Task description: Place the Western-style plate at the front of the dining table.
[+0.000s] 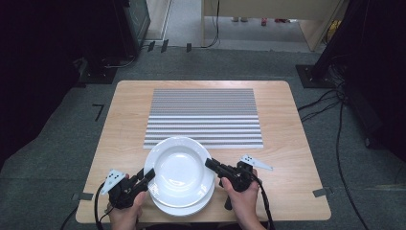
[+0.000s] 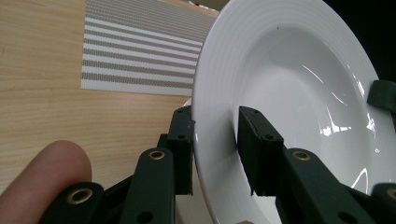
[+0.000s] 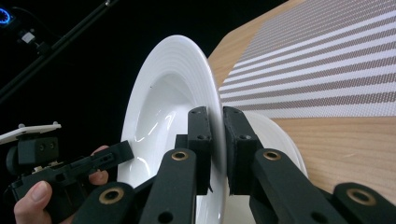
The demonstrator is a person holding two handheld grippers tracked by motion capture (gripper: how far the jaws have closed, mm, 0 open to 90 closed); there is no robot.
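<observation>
A white deep plate [image 1: 179, 167] is held between both grippers, a little above a second white plate [image 1: 184, 207] that rests on the table's near edge. My left gripper [image 1: 148, 176] is shut on the upper plate's left rim; in the left gripper view its jaws [image 2: 215, 149] clamp the rim, one pad under it and one inside the bowl [image 2: 299, 88]. My right gripper [image 1: 210, 164] is shut on the right rim; in the right gripper view [image 3: 218, 144] its pads pinch the thin edge of the plate [image 3: 163, 93]. The lower plate [image 3: 275, 135] peeks out behind.
A grey-and-white striped placemat [image 1: 203, 115] lies on the wooden table [image 1: 297, 158] just beyond the plates. Cables trail over the grey floor [image 1: 344, 143] at the right. Dark equipment stands at both sides of the room.
</observation>
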